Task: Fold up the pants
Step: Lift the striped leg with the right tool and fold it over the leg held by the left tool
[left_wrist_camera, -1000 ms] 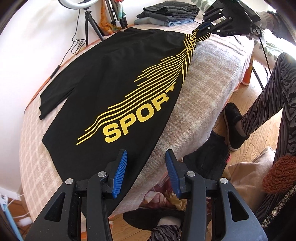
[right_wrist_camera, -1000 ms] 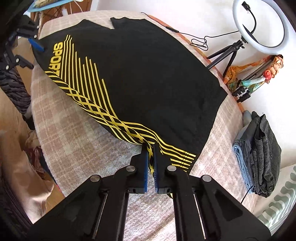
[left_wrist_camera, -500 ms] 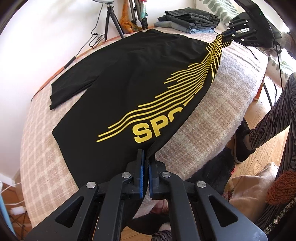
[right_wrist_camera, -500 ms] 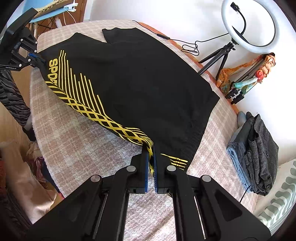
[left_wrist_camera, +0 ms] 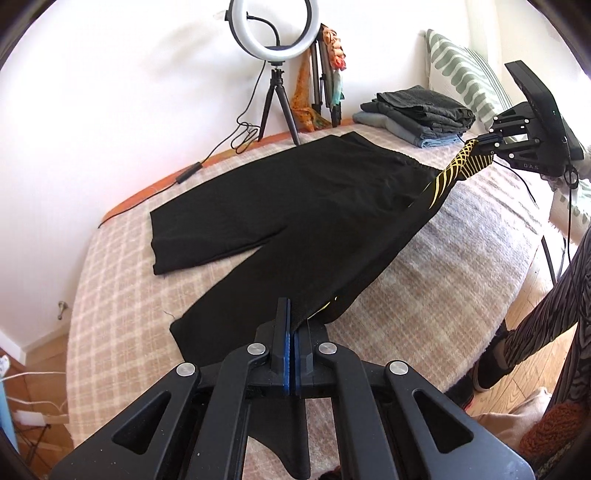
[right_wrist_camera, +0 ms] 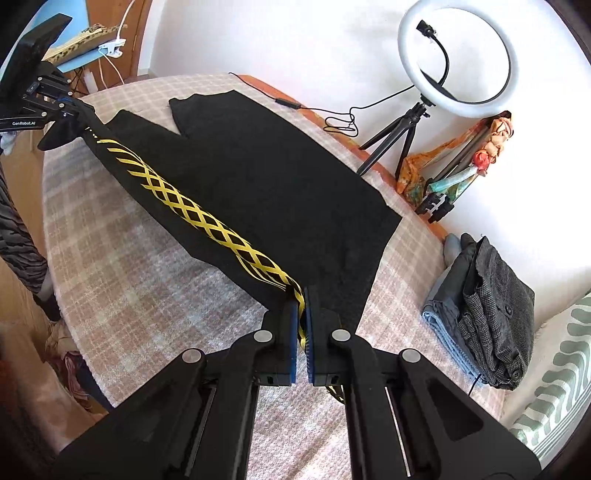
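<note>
Black pants [left_wrist_camera: 295, 206] with yellow stripes lie spread on a checked blanket on the bed [left_wrist_camera: 110, 295]. My left gripper [left_wrist_camera: 290, 317] is shut on the hem end of the near leg and holds it lifted. My right gripper [right_wrist_camera: 303, 306] is shut on the waist end of the same side, at the yellow stripes [right_wrist_camera: 207, 221]. The near side edge is stretched taut in the air between the two grippers. The far leg [right_wrist_camera: 207, 107] lies flat on the bed. Each gripper shows in the other's view: the right [left_wrist_camera: 484, 142], the left [right_wrist_camera: 70, 109].
A stack of folded clothes [left_wrist_camera: 417, 112] sits at the head of the bed by a striped pillow [left_wrist_camera: 465, 74]. A ring light on a tripod [left_wrist_camera: 275, 33] stands at the wall with its cable trailing. The person's legs [left_wrist_camera: 546, 310] stand beside the bed.
The left gripper shut on the hem of the near leg. Both grippers then lifted the near side of the pants off the bed, so the SPORT print has turned out of sight.
</note>
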